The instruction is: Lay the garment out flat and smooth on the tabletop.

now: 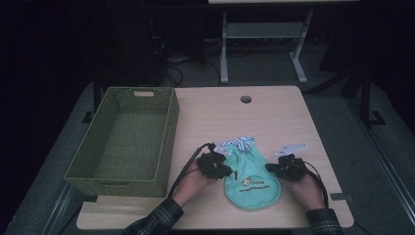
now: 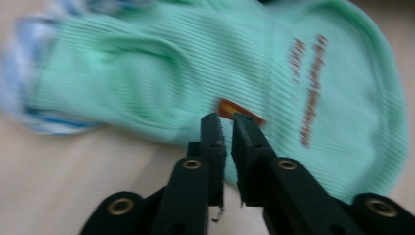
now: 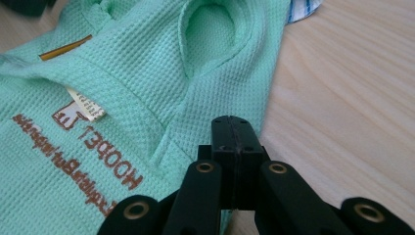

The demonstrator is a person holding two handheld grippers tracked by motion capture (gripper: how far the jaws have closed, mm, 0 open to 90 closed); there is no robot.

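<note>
A small mint-green garment (image 1: pixel 249 181) with brown lettering lies flat near the table's front edge, and a blue-and-white striped part (image 1: pixel 240 143) lies at its far end. My left gripper (image 1: pixel 226 169) sits at the garment's left edge. In the left gripper view its jaws (image 2: pixel 228 117) stand a narrow gap apart with nothing between them, hovering over the blurred green fabric (image 2: pixel 147 73) near an orange tag (image 2: pixel 230 108). My right gripper (image 1: pixel 270 168) rests at the garment's right edge. Its jaws (image 3: pixel 231 120) are pressed together beside the waffle-knit cloth (image 3: pixel 122 73); no fabric shows between them.
A green woven basket (image 1: pixel 169 142) stands on the table's left side and overhangs that edge. The wooden tabletop (image 1: pixel 274 117) has a round cable hole (image 1: pixel 246 99) at the back. A white-legged desk (image 1: pixel 264 34) stands on the floor behind.
</note>
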